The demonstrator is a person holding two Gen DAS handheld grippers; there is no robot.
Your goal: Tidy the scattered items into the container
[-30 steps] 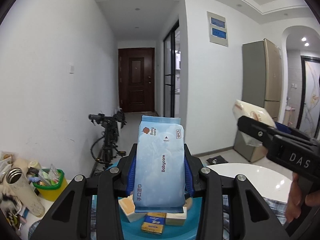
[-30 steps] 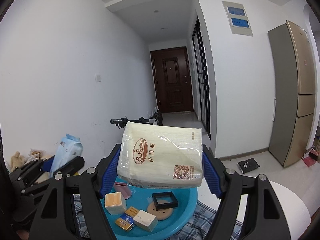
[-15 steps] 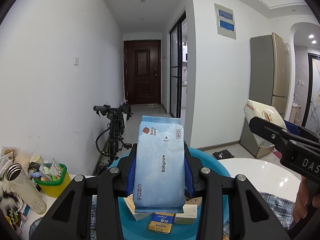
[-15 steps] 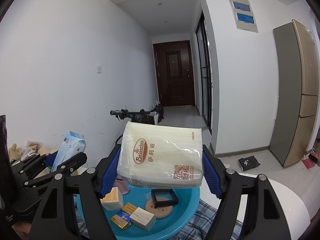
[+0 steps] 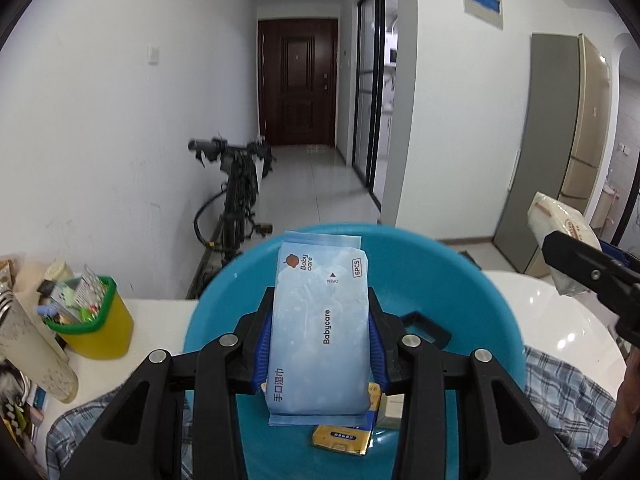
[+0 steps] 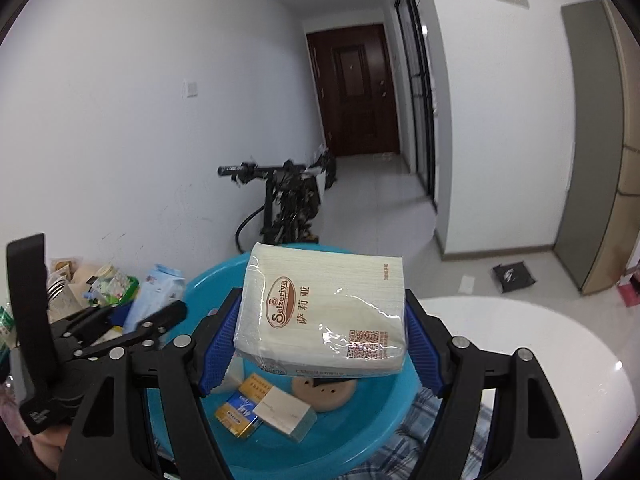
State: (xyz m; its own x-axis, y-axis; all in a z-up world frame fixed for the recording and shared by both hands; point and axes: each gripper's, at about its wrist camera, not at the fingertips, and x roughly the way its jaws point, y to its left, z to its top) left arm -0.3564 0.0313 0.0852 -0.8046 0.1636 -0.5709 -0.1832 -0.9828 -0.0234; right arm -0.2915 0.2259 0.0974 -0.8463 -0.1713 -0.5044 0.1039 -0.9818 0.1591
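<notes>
The left gripper fingers clamp a wet-wipes pack; the right gripper, wider, clamps a tissue pack.

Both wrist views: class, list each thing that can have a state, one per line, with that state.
Left gripper: shut on blue wet-wipes pack, held above the basin.
Right gripper: shut on cream napkin pack.
Round blue plastic basin: holds small boxes.
Dark wooden door: closed.

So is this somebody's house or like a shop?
Most likely a home, an apartment's entry and dining area. A tall fridge stands by the wall, a dark wooden front door ends the hallway, and a bicycle is parked indoors.
</notes>
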